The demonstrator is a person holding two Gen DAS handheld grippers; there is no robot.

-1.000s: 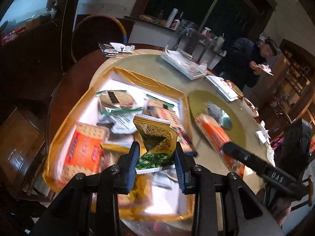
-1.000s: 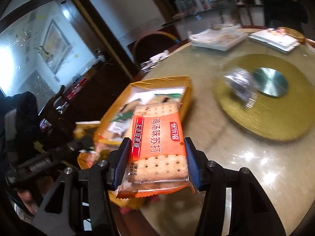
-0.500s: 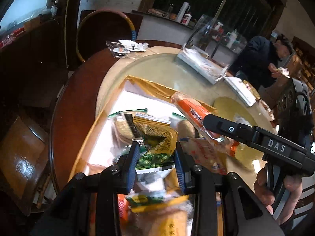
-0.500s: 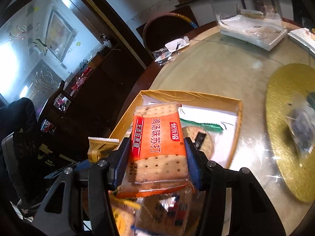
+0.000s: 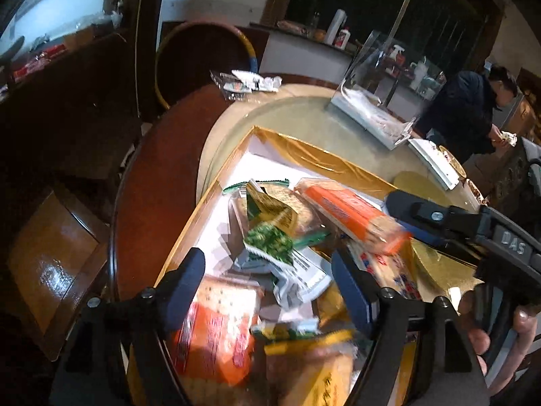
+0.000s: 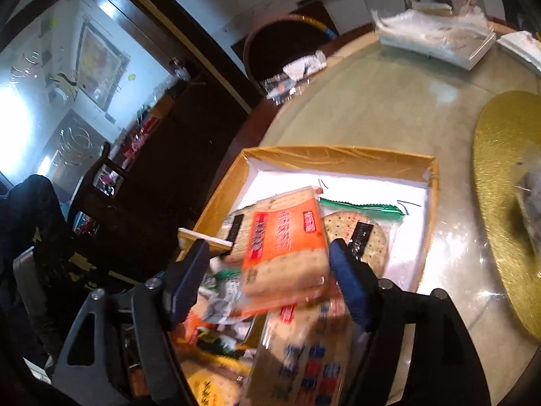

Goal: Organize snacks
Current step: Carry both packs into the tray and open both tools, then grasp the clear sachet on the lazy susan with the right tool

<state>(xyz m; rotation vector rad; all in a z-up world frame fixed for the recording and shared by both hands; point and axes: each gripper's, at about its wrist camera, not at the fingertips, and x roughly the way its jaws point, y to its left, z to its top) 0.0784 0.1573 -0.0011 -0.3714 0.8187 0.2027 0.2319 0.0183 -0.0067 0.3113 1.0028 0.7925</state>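
Over the gold box (image 6: 338, 157), orange cracker pack (image 6: 284, 243) between released right gripper (image 6: 267, 270) fingers.

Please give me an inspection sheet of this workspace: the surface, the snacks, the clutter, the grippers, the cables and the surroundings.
Surface: round table with a glossy top; gold turntable on it.
Job's things: gold-rimmed box holds many snack packets; green-and-gold packet lies on the pile.
Clutter: loose wrappers at the far edge; white tray.
Grippers: left gripper open above the box, empty; right gripper open, orange cracker packet blurred between its fingers, a gap showing at one side.
Cables: nothing seen.
Surroundings: chair; person at the far side.
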